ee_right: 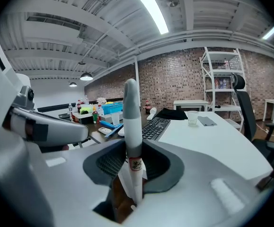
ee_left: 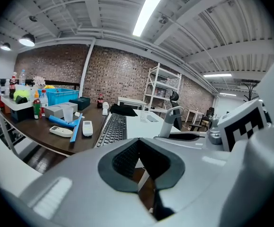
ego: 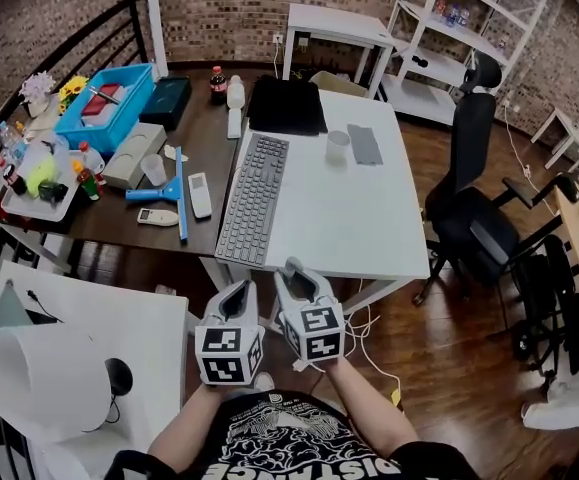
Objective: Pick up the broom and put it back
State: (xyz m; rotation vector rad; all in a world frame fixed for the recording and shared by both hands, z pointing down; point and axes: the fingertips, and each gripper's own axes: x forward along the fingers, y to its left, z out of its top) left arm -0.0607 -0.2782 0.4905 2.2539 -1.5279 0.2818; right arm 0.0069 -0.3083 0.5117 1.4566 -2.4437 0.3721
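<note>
A grey-white broom handle (ee_right: 131, 122) stands upright between the jaws of my right gripper (ee_right: 133, 167), which is shut on it. The handle's rounded top (ee_left: 171, 121) also shows in the left gripper view; the broom's head is hidden below. In the head view my right gripper (ego: 299, 280) hangs just off the front edge of the white desk (ego: 369, 228). My left gripper (ego: 237, 290) is close beside it on the left. Its jaws (ee_left: 139, 162) are shut with nothing between the pads.
On the white desk lie a keyboard (ego: 252, 198), a cup (ego: 338, 146) and a black bag (ego: 285, 105). The dark table (ego: 119, 223) bears a blue long-handled tool (ego: 177, 196), a remote (ego: 199, 194) and a blue bin (ego: 109, 103). An office chair (ego: 469, 198) stands right; a white table (ego: 129, 323) lies near left.
</note>
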